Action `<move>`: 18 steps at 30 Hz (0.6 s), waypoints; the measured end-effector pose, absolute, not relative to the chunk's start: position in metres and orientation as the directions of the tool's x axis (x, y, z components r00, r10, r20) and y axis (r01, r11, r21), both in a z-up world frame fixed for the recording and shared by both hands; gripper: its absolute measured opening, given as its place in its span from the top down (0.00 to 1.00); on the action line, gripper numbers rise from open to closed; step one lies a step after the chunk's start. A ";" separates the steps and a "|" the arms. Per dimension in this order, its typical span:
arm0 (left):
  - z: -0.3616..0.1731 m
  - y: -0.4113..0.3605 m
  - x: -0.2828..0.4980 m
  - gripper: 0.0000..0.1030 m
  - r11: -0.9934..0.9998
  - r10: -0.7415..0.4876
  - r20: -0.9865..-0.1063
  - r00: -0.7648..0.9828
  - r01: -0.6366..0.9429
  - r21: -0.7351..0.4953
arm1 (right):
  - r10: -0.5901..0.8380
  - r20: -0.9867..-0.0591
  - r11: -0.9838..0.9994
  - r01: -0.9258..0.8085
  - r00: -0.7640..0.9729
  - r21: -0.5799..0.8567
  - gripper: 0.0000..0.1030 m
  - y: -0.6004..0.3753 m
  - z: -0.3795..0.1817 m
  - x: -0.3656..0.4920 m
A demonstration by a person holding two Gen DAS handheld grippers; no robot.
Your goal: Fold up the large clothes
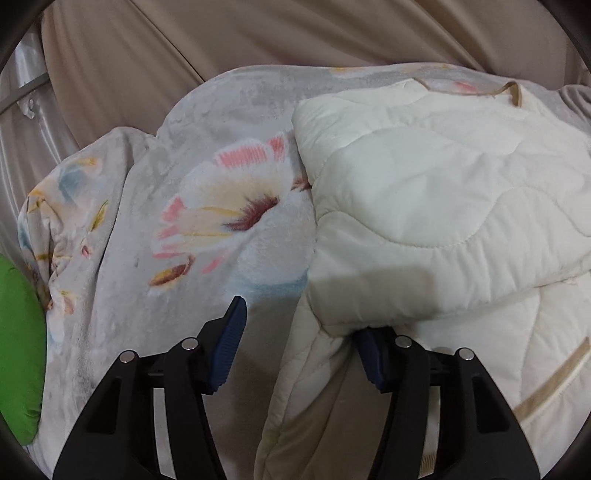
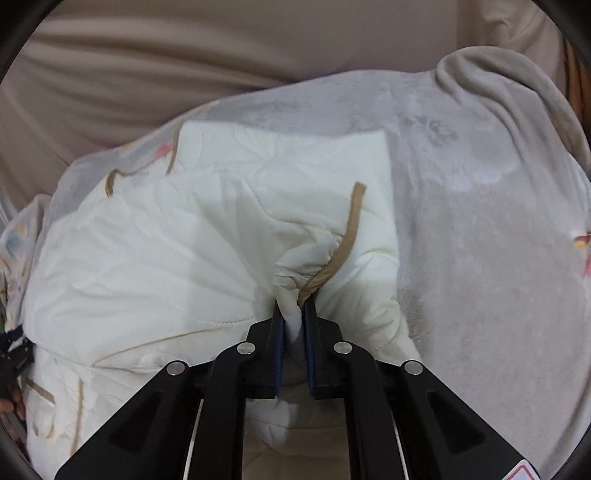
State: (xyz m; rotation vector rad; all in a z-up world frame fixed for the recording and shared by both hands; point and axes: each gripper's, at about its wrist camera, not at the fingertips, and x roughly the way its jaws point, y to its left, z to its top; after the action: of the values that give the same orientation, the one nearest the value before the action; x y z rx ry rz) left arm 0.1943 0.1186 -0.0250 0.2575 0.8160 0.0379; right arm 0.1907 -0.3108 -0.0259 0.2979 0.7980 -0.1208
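A cream quilted garment with tan trim (image 1: pixel 443 206) lies partly folded on a grey floral blanket (image 1: pixel 207 206). My left gripper (image 1: pixel 299 332) is open at the garment's left edge. Its right finger is tucked under the folded layer and its left finger (image 1: pixel 231 332) stands free over the blanket. In the right wrist view my right gripper (image 2: pixel 294 314) is shut on a bunched fold of the cream garment (image 2: pixel 184 240) at its tan-trimmed hem (image 2: pixel 343 254). The left gripper also shows in the right wrist view (image 2: pixel 13 350) at the far left edge.
The grey blanket (image 2: pixel 480 240) spreads over a beige sheet (image 1: pixel 258 33) that rises behind. A green cushion (image 1: pixel 18 350) sits at the far left. A pale curtain or wall (image 1: pixel 22 110) is beyond it.
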 end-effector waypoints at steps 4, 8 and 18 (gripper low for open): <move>0.010 0.136 0.167 0.47 0.990 0.027 -0.713 0.701 0.078 0.114 | -0.074 -0.650 0.950 0.251 0.756 0.184 0.81 -0.310 0.021 0.166; 0.070 0.128 0.160 0.46 0.993 -0.027 -0.605 0.796 0.091 0.075 | 0.004 -0.572 0.975 0.124 0.820 0.184 0.79 -0.271 0.066 0.173; 0.039 0.042 0.284 0.42 0.991 -0.082 -0.709 0.701 0.135 0.019 | 0.139 -0.620 0.989 -0.139 0.772 0.049 0.94 -0.127 0.047 0.253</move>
State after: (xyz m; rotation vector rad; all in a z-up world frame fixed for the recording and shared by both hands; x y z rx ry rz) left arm 0.2843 0.0415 0.0386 0.0718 0.7853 -0.1211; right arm 0.2528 -0.1269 0.0467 0.0008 0.6716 0.1507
